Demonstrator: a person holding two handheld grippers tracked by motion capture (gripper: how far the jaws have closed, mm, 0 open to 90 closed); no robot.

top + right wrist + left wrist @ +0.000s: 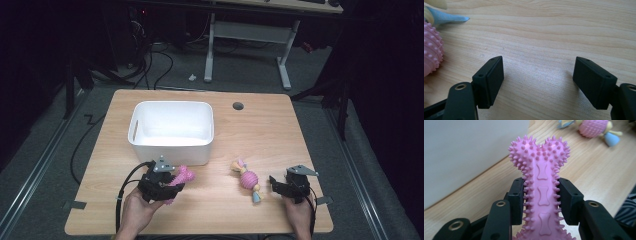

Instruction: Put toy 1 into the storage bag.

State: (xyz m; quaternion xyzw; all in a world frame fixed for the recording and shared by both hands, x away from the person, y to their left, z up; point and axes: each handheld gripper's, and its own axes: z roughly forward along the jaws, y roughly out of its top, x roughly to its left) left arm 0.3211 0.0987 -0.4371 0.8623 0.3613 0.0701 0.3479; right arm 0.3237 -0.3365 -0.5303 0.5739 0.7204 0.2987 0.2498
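Left tongs (541,202) clamp spiked pink bone toy (541,182) by its shaft, near white bin (172,131). Right tongs (544,82) spread wide, empty; pink ball toy (248,179) at their 9 o'clock on surface (260,130).

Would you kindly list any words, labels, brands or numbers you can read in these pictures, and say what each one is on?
There is no readable text.
Pink bone toy: embossed little bone shapes, no letters.
White bin: plain walls, no label.
Left gripper and right gripper: no markings visible.
Desk in the background: nothing legible there.
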